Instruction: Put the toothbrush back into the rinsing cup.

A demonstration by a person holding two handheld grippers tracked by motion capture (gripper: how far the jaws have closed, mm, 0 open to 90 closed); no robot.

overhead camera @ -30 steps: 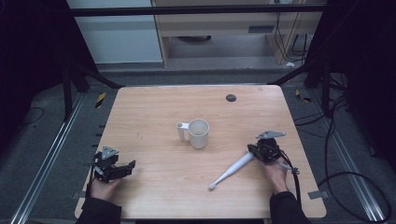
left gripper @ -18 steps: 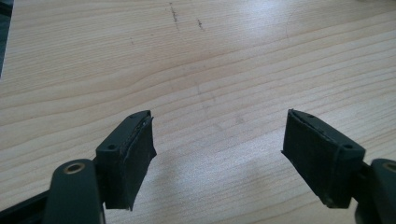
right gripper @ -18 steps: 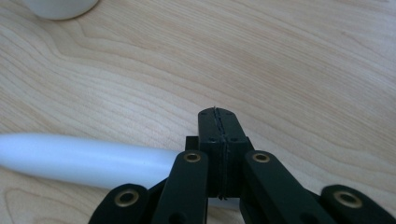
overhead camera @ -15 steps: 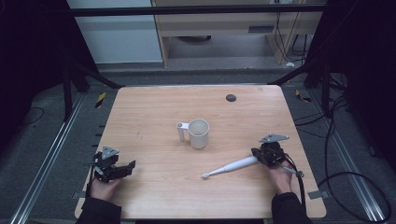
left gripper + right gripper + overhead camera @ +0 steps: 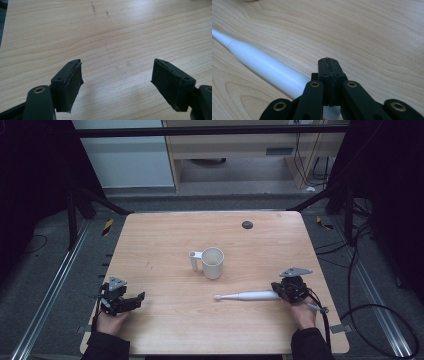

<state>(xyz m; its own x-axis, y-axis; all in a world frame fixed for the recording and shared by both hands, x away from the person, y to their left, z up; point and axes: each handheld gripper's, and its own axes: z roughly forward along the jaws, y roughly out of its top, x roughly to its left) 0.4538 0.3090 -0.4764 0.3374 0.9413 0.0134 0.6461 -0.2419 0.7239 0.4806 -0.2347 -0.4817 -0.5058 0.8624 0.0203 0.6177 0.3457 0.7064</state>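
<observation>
Lengthwise, white toothbrush (image 5: 248, 296) pointing left.

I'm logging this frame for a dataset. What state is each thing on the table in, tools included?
Mug: upright, handle pointing left, standing free.
White toothbrush: lying flat, its thick end at the right tool.
Left tool: open, holding nothing.
Right tool: shut, tips together beside the toothbrush.
Table: dark round spot near the far edge.

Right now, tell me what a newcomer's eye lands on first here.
A white mug stands upright mid-table, its handle pointing to the person's left. Nearer the person, a white tapered tool, perhaps an electric toothbrush, lies flat beside the right gripper, whose jaws are pressed together. The left gripper rests open on bare wood.
</observation>
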